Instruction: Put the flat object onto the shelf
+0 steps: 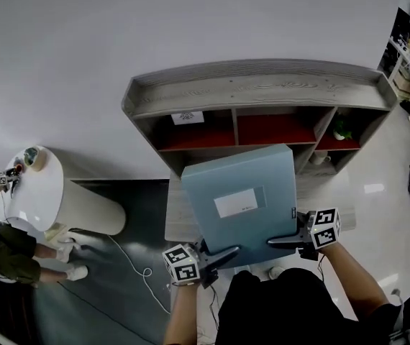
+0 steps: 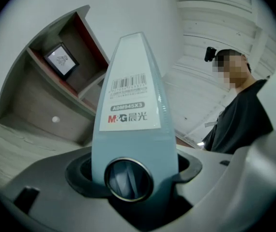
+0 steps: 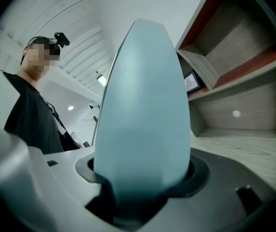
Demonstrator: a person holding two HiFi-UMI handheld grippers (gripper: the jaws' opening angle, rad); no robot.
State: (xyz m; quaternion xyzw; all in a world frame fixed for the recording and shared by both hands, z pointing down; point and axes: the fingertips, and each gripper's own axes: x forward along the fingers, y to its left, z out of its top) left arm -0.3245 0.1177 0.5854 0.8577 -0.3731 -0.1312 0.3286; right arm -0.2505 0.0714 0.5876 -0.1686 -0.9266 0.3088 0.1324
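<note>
Presently: one pale blue file box (image 1: 241, 192), lying flat with its white label uppermost, held in the air just near of the grey shelf (image 1: 262, 85). Left gripper (image 1: 230, 251) is clamped on the near-left corner, by the spine's ring hole. Right gripper (image 1: 275, 241) is clamped on the near-right edge.

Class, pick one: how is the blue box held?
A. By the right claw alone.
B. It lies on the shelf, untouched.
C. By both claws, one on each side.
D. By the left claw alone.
C: the left claw and the right claw each clamp a side of the box.
</note>
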